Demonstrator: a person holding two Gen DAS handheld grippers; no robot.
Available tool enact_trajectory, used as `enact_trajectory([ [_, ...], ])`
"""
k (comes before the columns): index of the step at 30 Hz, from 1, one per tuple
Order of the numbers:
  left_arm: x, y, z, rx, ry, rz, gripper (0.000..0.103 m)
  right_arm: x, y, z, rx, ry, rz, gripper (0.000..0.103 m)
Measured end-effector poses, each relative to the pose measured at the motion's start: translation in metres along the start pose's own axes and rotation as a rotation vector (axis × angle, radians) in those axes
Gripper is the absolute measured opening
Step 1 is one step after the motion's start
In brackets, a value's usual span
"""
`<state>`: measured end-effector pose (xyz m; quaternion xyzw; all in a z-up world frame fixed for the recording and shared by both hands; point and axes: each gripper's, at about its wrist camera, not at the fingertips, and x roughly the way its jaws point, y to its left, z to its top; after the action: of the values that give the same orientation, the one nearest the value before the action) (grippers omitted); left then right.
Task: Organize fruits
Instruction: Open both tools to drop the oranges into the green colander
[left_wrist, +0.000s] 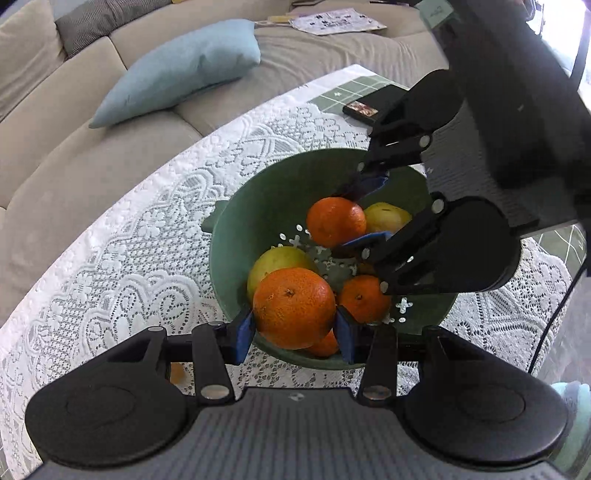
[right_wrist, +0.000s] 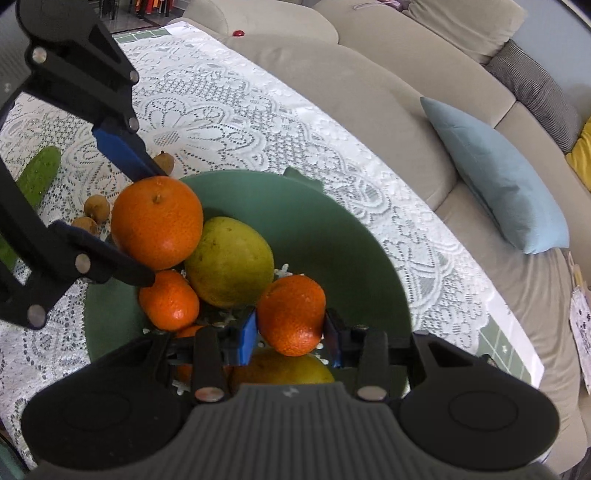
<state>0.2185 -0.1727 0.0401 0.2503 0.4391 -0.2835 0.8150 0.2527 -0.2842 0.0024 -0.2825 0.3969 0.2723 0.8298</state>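
Orange (left_wrist: 294, 308) — clamped between left claw (left_wrist: 295, 334).

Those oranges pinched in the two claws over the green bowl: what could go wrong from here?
The left claw grips the big orange only at its sides; it might slip and drop onto the pear below. The right claw holds the smaller orange close by, so the two claws could bump. A falling fruit might bounce out of the bowl onto the lace cloth.
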Motion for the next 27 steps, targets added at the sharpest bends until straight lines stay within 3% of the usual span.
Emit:
enact_trajectory([
  [19, 0.031, -0.012, 0.004, 0.033, 0.078, -0.017, 0.052, 0.007, 0.006, -0.014, -0.021, -0.004, 0.008, 0.037],
  [27, 0.038, -0.017, 0.006, 0.039, 0.093, -0.005, 0.052, 0.0, 0.004, -0.021, -0.017, -0.009, 0.002, 0.045],
])
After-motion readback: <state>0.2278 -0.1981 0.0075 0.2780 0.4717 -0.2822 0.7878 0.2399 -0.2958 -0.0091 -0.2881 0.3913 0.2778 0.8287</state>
